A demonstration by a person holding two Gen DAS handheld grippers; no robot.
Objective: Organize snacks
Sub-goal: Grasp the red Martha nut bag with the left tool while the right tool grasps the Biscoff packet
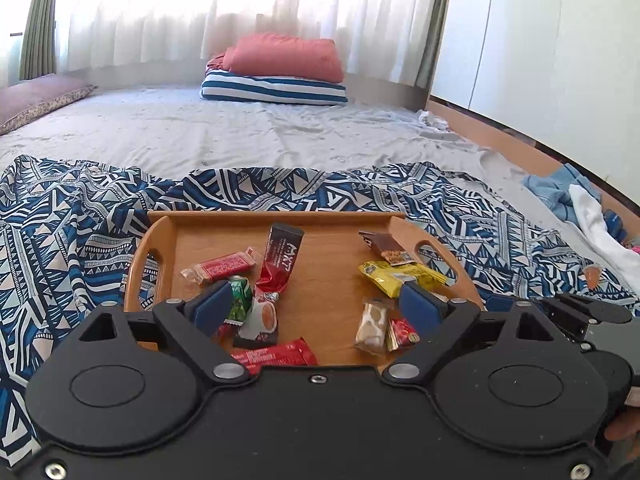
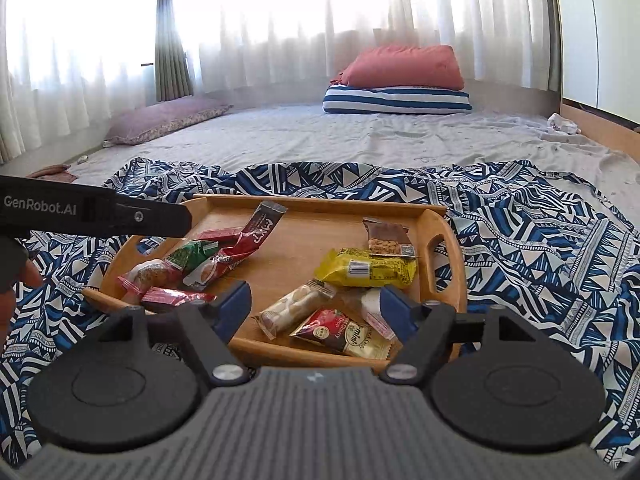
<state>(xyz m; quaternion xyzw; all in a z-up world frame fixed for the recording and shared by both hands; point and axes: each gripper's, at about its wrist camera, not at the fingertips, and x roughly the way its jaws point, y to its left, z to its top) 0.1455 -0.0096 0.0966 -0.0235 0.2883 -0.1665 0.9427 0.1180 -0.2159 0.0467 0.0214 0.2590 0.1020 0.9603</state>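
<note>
This is a bedroom in a home. There is a big bed (image 2: 360,140) with pillows (image 2: 404,68), a patterned blanket (image 2: 520,240), and white curtains (image 2: 280,20) over a sunny window.

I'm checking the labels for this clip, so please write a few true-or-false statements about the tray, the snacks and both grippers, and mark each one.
1. The snacks lie in a wooden tray set on a patterned blue and white cloth. True.
2. The right gripper is clamped on the yellow packet. False: its jaws stand open and hold nothing; the packet lies on the tray beyond them.
3. The left gripper is open and empty. True.
4. A red pillow rests on a striped pillow at the far end of the bed. True.
5. The tray holds only one snack. False: several wrapped snacks lie in it.
</note>
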